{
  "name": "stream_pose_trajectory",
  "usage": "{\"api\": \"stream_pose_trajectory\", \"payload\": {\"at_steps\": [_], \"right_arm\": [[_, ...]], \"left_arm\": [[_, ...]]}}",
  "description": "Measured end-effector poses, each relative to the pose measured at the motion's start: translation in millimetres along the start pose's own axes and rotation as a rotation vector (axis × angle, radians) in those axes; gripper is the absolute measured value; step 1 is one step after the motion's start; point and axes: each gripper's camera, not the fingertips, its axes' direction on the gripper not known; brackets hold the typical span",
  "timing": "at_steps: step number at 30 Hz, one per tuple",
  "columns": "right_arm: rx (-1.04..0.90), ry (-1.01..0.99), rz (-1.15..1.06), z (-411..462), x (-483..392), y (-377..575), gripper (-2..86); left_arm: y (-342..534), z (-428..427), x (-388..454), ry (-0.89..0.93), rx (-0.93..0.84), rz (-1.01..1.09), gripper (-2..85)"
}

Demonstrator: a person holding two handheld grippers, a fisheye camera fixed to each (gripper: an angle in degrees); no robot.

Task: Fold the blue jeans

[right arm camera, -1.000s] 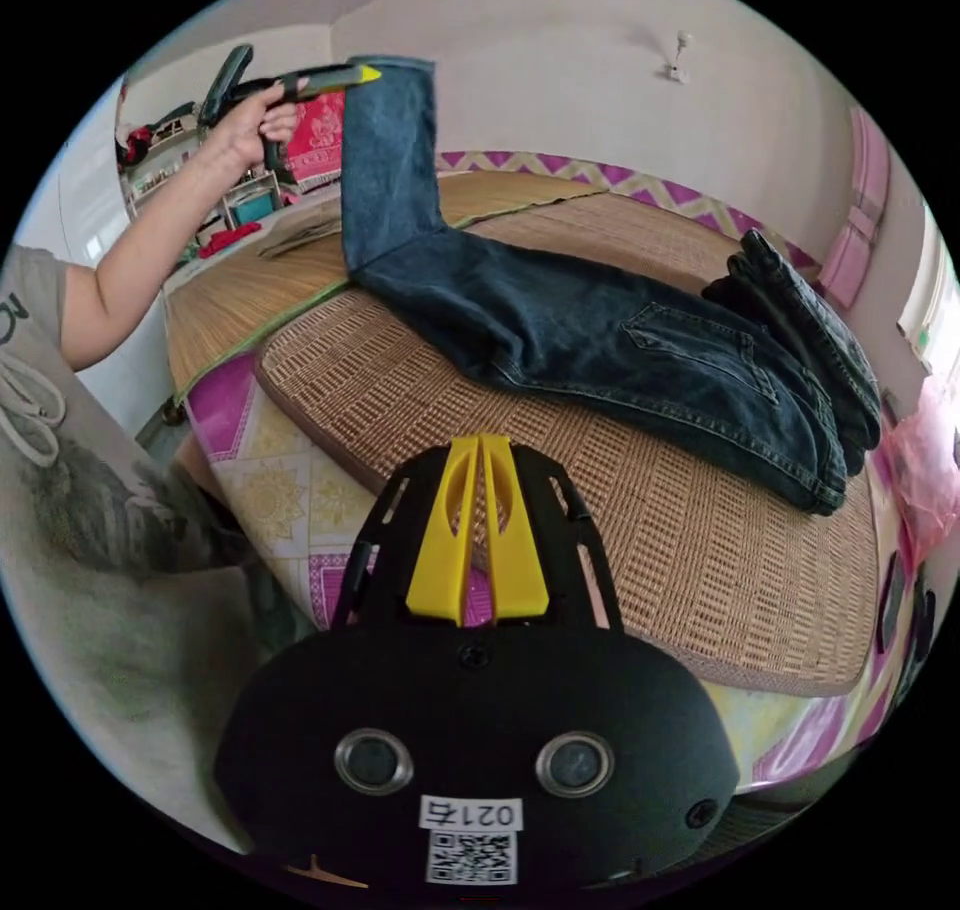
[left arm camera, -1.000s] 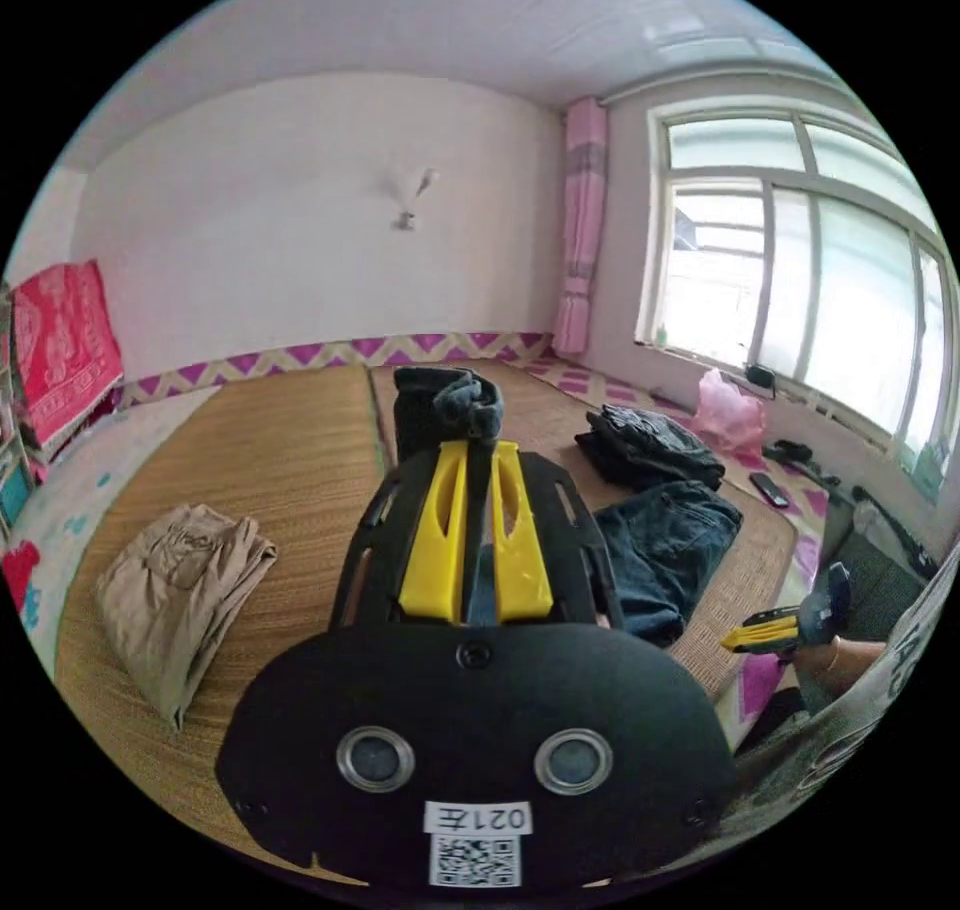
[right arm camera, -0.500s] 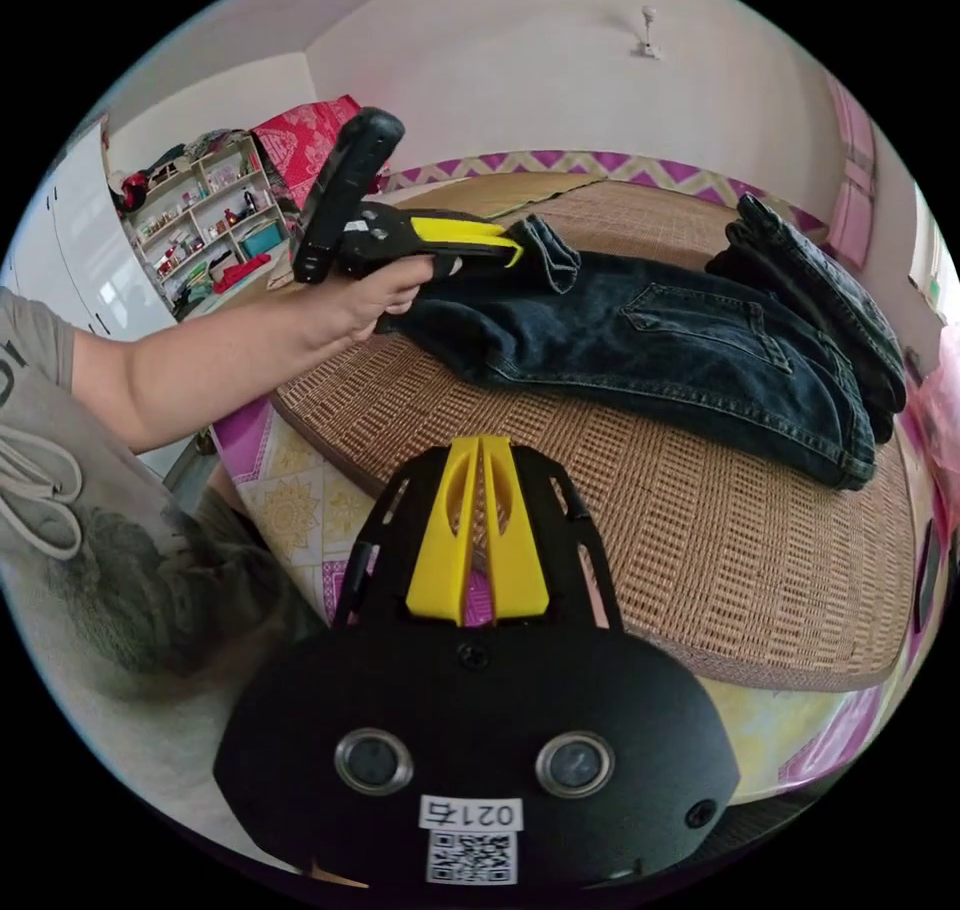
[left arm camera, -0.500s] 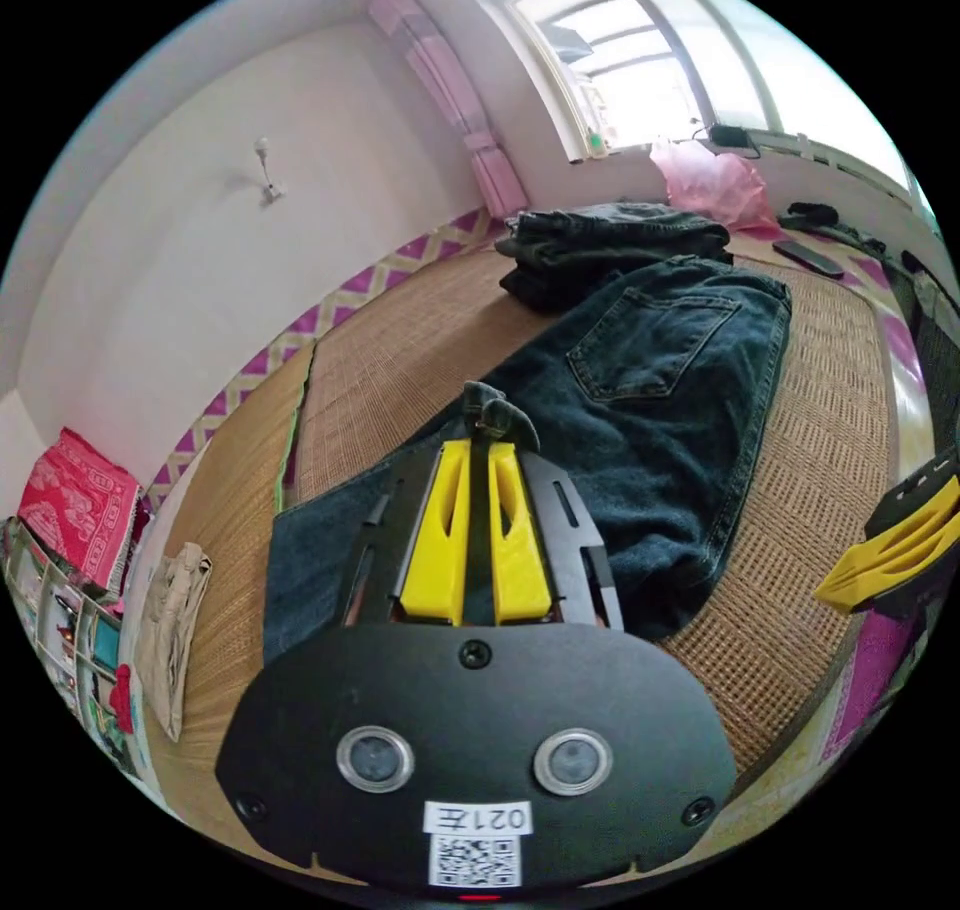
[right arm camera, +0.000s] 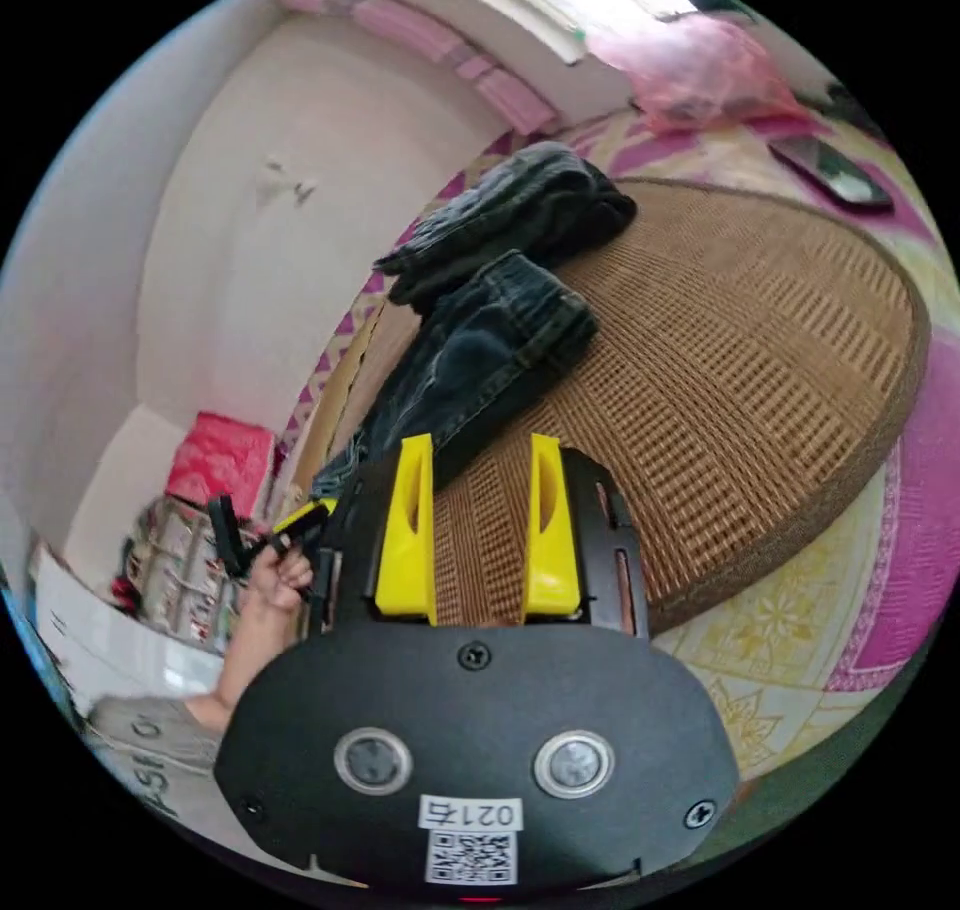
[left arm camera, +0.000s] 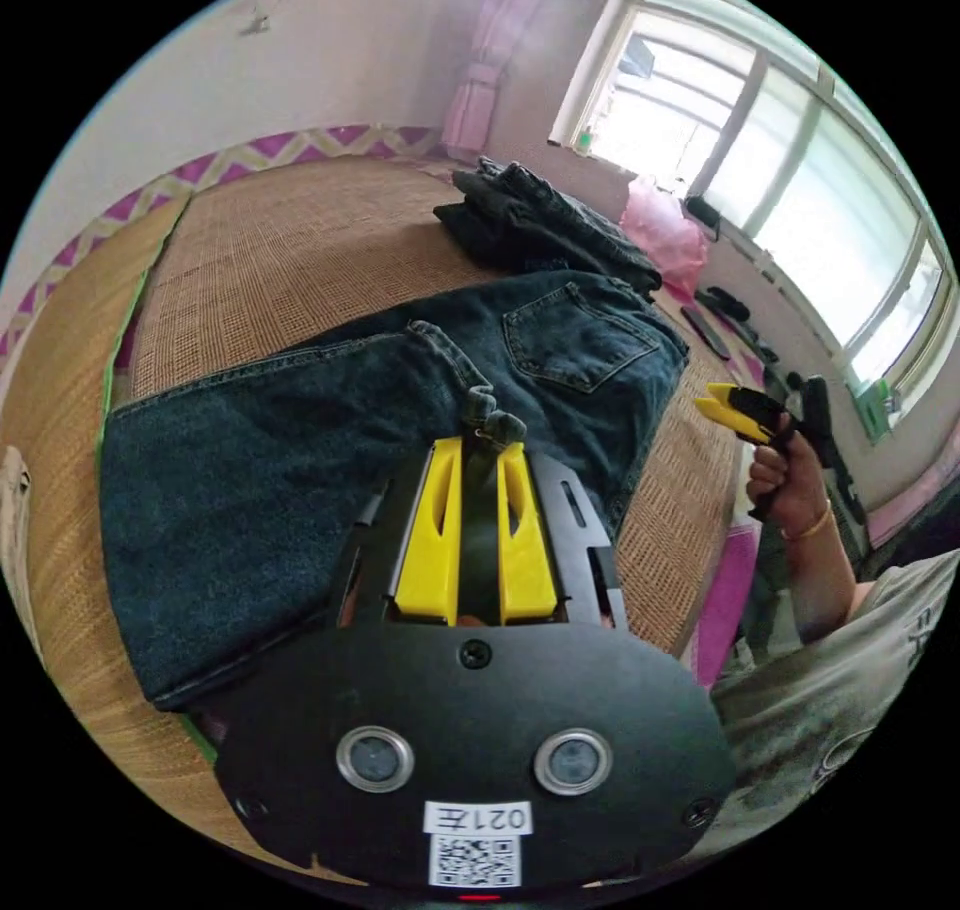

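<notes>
The blue jeans [left arm camera: 300, 430] lie on the woven mat [left arm camera: 290, 250], with the leg part doubled over toward the back pocket. My left gripper [left arm camera: 478, 442] is shut on a bunched bit of denim hem [left arm camera: 488, 418], low over the jeans. In the right gripper view the jeans [right arm camera: 470, 360] stretch across the mat [right arm camera: 760, 350], and the left gripper [right arm camera: 300, 522] sits in a hand at their far end. My right gripper [right arm camera: 478, 450] is open with nothing between its jaws, above the mat's near edge. It also appears beside the jeans as the right gripper [left arm camera: 735, 410], held in a hand.
A stack of dark folded clothes [left arm camera: 540, 230] sits just beyond the jeans, also seen as a dark stack [right arm camera: 520, 200]. A pink bag [left arm camera: 660, 235] and a dark flat device [right arm camera: 830, 170] lie near the window. The person's torso [left arm camera: 850, 670] is at the mat's edge.
The left gripper has lowered the raised leg end down over the jeans toward the pocket. The right gripper has opened and turned toward the waist end.
</notes>
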Motion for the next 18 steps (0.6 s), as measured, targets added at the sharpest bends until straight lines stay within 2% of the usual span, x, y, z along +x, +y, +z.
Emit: {"api": "stream_pose_trajectory", "payload": {"at_steps": [4, 7, 10, 14, 15, 18], "right_arm": [[0.067, -0.163, 0.247, 10.2, 44.6, -11.5, 13.3], [0.105, -0.243, 0.341, 17.0, 62.6, -12.0, 13.6], [0.108, -0.243, 0.348, 19.2, 67.7, -13.8, 13.7], [0.082, -0.245, 0.344, 17.7, 79.7, -14.8, 13.4], [0.072, -0.251, 0.340, 16.7, 84.2, -15.3, 13.2], [0.058, -0.253, 0.337, 15.3, 93.1, -15.5, 12.3]], "left_arm": [[-3.5, 27.4, 13.3, -0.072, -0.003, 0.062, 5.7], [-17.1, 48.2, 23.0, -0.112, -0.049, 0.048, 6.4], [-25.7, 49.4, 36.5, -0.144, -0.085, 0.104, 6.9], [-11.3, 2.7, 72.0, -0.134, 0.070, 0.257, 8.3], [-6.3, -22.4, 74.1, -0.091, 0.150, 0.259, 8.2], [4.3, -66.3, 49.9, -0.027, 0.236, 0.153, 6.9]]}}
